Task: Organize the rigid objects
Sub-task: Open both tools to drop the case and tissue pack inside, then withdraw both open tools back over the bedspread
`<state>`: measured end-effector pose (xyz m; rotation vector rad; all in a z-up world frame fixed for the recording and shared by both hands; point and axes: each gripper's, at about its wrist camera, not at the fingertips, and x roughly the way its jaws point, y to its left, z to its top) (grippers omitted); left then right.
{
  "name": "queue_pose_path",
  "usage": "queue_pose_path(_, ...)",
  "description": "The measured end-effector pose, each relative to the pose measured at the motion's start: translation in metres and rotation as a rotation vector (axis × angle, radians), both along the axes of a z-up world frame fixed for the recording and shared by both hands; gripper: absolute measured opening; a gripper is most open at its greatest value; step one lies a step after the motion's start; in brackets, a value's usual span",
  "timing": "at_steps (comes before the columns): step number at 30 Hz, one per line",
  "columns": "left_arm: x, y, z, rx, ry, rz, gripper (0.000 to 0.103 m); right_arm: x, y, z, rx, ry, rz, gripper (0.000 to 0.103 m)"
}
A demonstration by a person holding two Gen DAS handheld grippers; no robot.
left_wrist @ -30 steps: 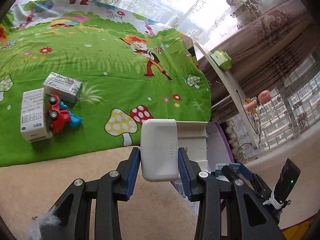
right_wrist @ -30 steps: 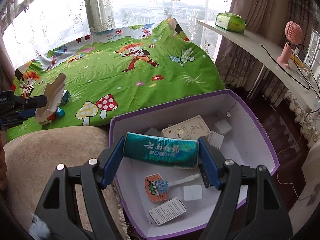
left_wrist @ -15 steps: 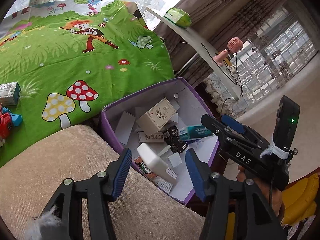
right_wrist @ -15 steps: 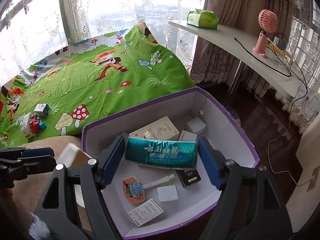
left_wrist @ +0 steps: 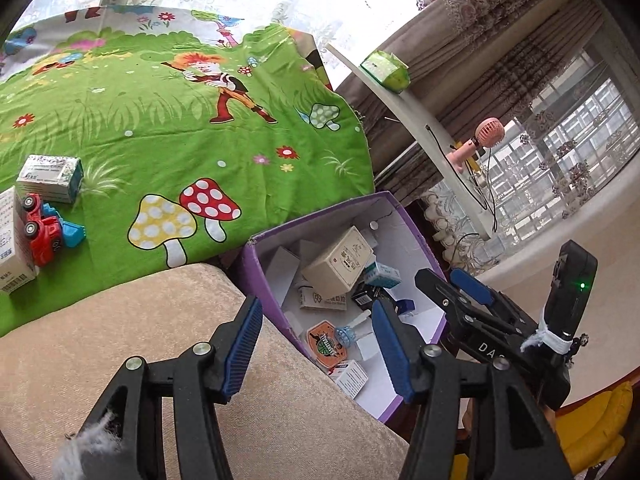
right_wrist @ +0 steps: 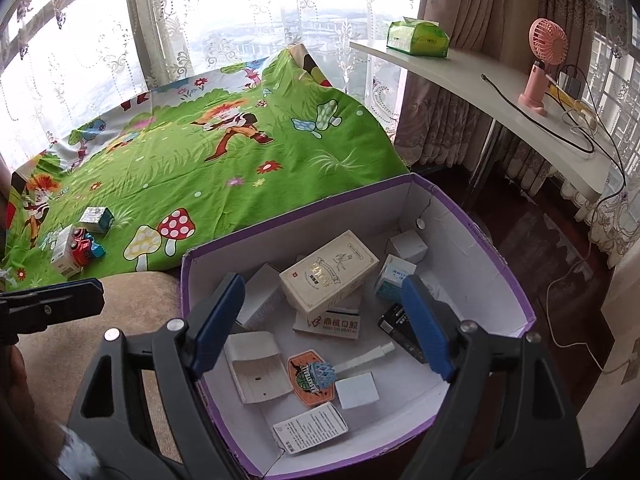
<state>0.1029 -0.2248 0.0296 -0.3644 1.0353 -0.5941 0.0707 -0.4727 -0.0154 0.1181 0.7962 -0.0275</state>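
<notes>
White carton point(left_wrist: 12, 240) cut off at frame edge — print (tiny) unreadable

The left gripper point(left_wrist: 316, 344) is pointing steeply downward with its blue-padded jaws standing apart and nothing between them. The right gripper point(right_wrist: 324, 324) is tilting down at a similar angle, its jaws opening wider, also empty, just beside the left one.

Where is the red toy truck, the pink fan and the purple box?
red toy truck point(left_wrist: 40, 232): left wrist view, on its red cab.
pink fan point(right_wrist: 548, 42): right wrist view, on its round head.
purple box point(right_wrist: 472, 280): right wrist view, on its inner right wall.
</notes>
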Motion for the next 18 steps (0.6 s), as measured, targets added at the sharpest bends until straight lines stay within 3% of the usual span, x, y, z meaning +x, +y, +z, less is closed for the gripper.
queue_pose_path(12, -0.003, 0.062, 0.008, 0.056, -0.057, 0.194, 0.058, 0.003, 0.024, -0.003, 0.016, 0.001, 0.052, 0.083)
queue_pose_path(18, 0.001, 0.109, 0.002, 0.111, -0.029, 0.339, 0.058, 0.007, 0.034, -0.009, 0.026, 0.013, 0.076, 0.083)
